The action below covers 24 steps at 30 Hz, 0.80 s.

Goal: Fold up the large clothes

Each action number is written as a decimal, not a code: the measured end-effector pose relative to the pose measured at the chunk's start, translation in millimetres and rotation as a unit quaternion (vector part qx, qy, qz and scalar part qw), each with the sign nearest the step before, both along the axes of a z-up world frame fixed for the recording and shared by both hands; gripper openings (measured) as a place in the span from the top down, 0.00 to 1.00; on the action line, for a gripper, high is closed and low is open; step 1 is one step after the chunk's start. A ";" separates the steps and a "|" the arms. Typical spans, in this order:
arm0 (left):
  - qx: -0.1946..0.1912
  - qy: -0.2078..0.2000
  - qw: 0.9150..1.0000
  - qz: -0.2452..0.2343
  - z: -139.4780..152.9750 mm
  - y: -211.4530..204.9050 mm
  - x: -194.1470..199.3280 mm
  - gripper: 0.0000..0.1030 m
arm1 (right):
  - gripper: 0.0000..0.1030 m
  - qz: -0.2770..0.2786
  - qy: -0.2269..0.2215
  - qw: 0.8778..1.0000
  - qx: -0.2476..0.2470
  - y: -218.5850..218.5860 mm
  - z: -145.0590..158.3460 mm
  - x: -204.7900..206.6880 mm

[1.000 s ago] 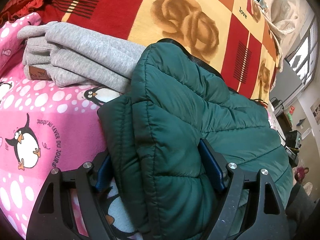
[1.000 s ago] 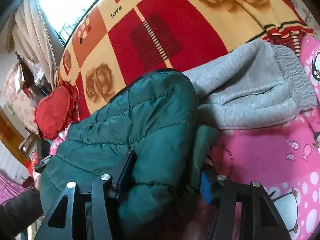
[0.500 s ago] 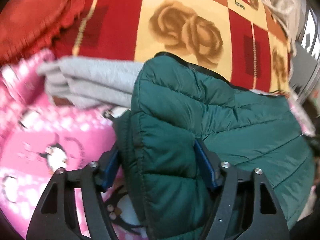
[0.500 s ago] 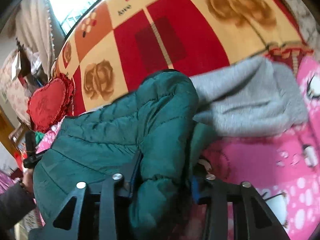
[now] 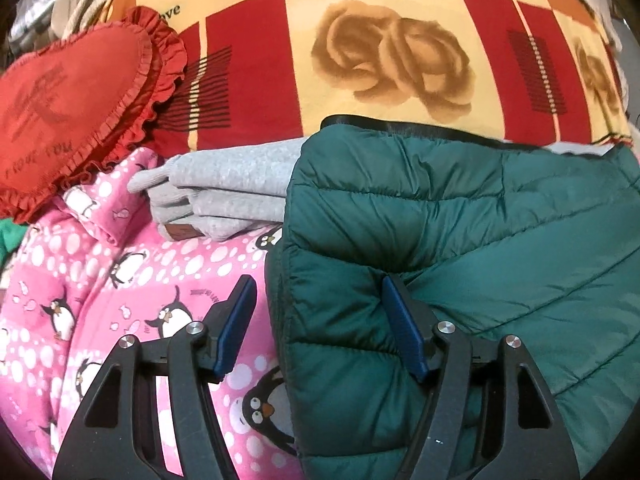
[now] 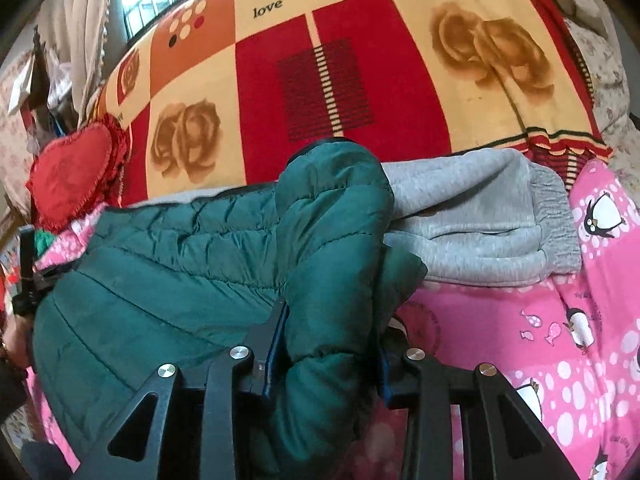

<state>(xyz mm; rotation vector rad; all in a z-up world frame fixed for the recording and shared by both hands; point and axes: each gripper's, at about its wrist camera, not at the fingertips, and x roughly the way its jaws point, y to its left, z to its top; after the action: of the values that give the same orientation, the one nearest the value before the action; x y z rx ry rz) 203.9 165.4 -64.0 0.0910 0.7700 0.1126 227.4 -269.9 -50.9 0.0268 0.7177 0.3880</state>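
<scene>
Left wrist view, from 9 o'clock across: pink penguin blanket (image 5: 100, 300) lies bare under us, red heart cushion (image 5: 72, 92) at 10 o'clock, and folded grey sweatpants (image 5: 228, 184) near 11, their end tucked behind the green puffer jacket (image 5: 460, 220). The jacket fills the view from centre to 3 o'clock, its doubled quilted edge running 12 to 6. The left gripper (image 5: 318, 292) has just been closing but is not clamped. Its 9 o'clock pad (image 5: 236, 320) stands clear of the fabric over the blanket, and the other pad rests on the quilting, so the edge sits between the jaws ungripped. Right wrist view: the jacket spreads from 9 o'clock to centre. The right gripper (image 6: 334, 320) has also just been closing, and here both pads bite a thick fold of it, clenched. The sweatpants sit at 2 o'clock, pink blanket at 4. We judge a fold is in hand, one corner secured and the other not. Next, the left jaws must pinch the edge fully, then both ends lift together and carry over. The padding is slippery and bulky, so take a deep bite. Open room lies toward 12 o'clock on the rose blanket (image 5: 380, 40). The sweatpants crowd the fold line, so keep clear of them.
</scene>
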 end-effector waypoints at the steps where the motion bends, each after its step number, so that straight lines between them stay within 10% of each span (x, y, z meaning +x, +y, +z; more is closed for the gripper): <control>1: 0.011 -0.004 1.000 0.004 -0.7 -2.5 -1.5 0.36 | 0.66 -0.002 0.000 1.000 -0.005 1.7 -1.0 0.3; 24: 0.000 -0.008 1.000 0.013 -6.7 -0.7 1.9 0.35 | 0.58 -0.007 0.017 0.999 -0.039 8.4 -11.8 6.3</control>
<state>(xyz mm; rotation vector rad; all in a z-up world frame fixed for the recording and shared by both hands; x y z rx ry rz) 205.8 164.6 -70.7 0.0802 0.7563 0.1378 233.7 -261.6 -62.7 -0.0358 0.7651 0.3456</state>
